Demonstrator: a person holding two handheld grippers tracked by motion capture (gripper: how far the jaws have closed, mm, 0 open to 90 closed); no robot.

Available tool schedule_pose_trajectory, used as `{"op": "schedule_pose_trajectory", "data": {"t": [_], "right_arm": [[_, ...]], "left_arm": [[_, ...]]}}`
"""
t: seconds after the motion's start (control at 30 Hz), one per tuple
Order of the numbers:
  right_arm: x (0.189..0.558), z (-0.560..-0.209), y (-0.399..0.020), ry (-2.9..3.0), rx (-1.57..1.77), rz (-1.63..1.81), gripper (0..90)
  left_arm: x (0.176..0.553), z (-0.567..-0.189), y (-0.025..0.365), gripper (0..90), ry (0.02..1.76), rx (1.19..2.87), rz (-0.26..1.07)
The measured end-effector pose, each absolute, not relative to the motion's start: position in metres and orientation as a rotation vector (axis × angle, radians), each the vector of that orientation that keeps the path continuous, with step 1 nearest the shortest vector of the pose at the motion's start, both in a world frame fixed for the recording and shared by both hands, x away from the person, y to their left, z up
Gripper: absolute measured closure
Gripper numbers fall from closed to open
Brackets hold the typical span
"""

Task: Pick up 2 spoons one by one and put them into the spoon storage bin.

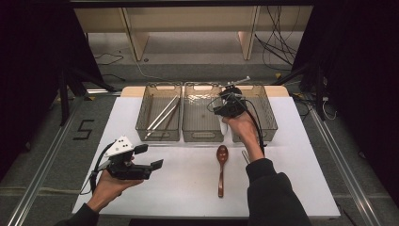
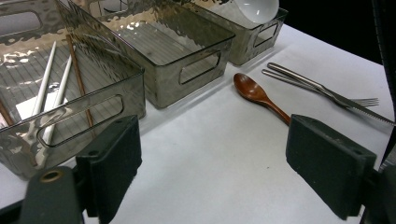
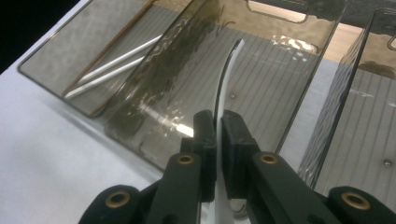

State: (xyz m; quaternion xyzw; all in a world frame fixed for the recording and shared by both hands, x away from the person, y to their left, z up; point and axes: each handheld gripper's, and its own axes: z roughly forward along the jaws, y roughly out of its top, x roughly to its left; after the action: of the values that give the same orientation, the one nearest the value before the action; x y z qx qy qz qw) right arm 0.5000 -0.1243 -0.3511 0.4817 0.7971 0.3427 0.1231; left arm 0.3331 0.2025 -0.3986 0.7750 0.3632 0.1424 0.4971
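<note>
My right gripper (image 3: 218, 119) is shut on a white spoon (image 3: 227, 70), pinching its thin curved handle edge-on. The handle points out over the middle clear bin (image 3: 299, 88). From above, the right gripper (image 1: 229, 101) hovers between the middle bin (image 1: 202, 136) and the right bin (image 1: 269, 117), with the spoon's white bowl (image 1: 224, 127) under the hand. That bowl (image 2: 257, 9) hangs over the right bin's front edge. My left gripper (image 1: 149, 157) is held open and empty above the table's front left; its jaws (image 2: 215, 154) stand wide apart.
The left bin (image 1: 141, 117) holds white and brown chopsticks (image 1: 162, 115). A brown wooden spoon (image 1: 221, 167) lies on the white table in front of the bins. Beside it lie a metal fork and knife (image 2: 322, 88), partly hidden from above by the right forearm.
</note>
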Motion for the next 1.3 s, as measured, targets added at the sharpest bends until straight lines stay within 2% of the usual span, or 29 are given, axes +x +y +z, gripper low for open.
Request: {"op": "schedule_pose_trajectory", "data": {"t": [0.47, 1.3], "right_arm": [[0.526, -0.359, -0.113, 2.289, 1.435, 0.941, 86.1], [0.544, -0.382, -0.1, 2.293, 1.465, 0.895, 85.4]], "left_arm": [[0.332, -0.398, 0.203, 17.4, 0.87, 1.875, 0.347], [0.332, -0.398, 0.201, 17.4, 0.862, 1.873, 0.331]]}}
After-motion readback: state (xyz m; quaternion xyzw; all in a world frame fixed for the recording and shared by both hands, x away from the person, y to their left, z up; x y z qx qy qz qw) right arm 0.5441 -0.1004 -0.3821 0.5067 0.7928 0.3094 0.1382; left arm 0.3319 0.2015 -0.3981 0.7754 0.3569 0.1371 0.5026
